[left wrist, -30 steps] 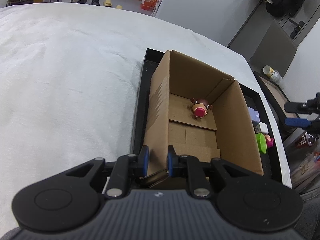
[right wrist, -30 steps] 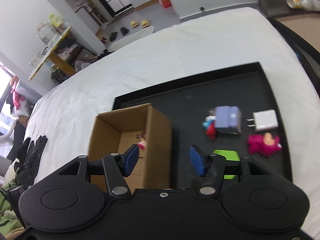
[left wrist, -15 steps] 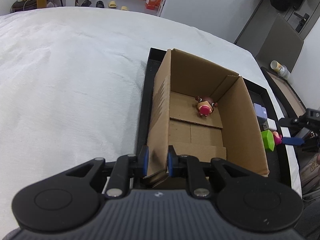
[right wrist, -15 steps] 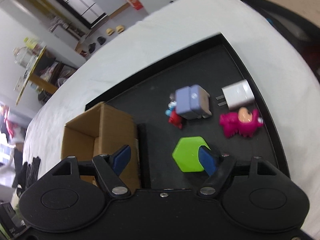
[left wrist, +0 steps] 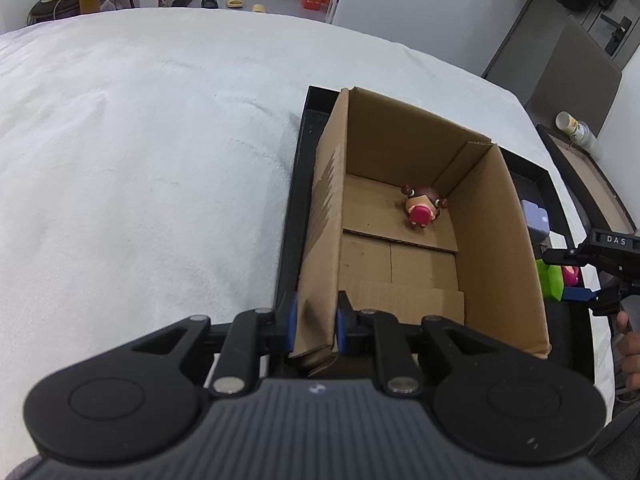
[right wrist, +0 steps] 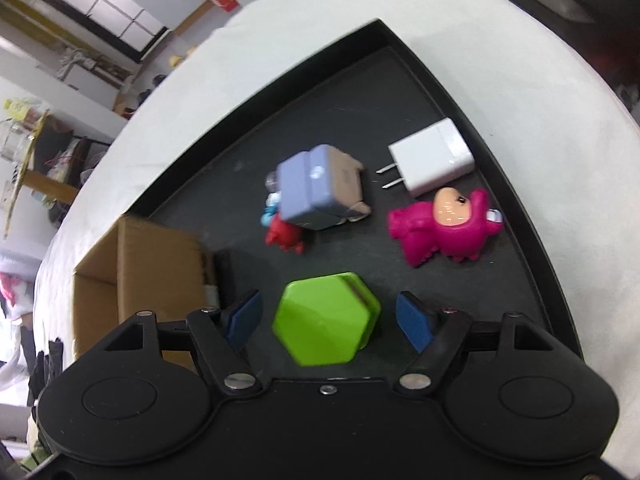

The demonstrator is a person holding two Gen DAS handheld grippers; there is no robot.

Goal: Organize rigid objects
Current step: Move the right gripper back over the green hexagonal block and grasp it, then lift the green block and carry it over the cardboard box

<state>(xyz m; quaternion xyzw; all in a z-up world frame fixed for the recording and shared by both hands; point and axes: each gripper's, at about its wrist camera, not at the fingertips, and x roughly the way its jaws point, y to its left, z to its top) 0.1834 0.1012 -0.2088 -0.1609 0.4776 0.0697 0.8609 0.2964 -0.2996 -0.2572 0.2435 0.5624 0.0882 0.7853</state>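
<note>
Your left gripper [left wrist: 316, 326] was clenched on the near wall of the cardboard box [left wrist: 496, 248]. Your right gripper [right wrist: 330, 316] stood released, its fingers [right wrist: 414, 322] flanking the green hexagon block [right wrist: 324, 318] with gaps both sides. Beyond lay the pink figurine [right wrist: 444, 228], lavender block [right wrist: 316, 186] and white charger [right wrist: 434, 156], with bare black tray [right wrist: 348, 76] floor up to the far rim.

Lime-green hexagon block [right wrist: 326, 318], magenta figurine [right wrist: 444, 228], white charger [right wrist: 432, 162], lavender cube [right wrist: 308, 188] on black tray [right wrist: 400, 76]; brown cardboard box [left wrist: 492, 248].
</note>
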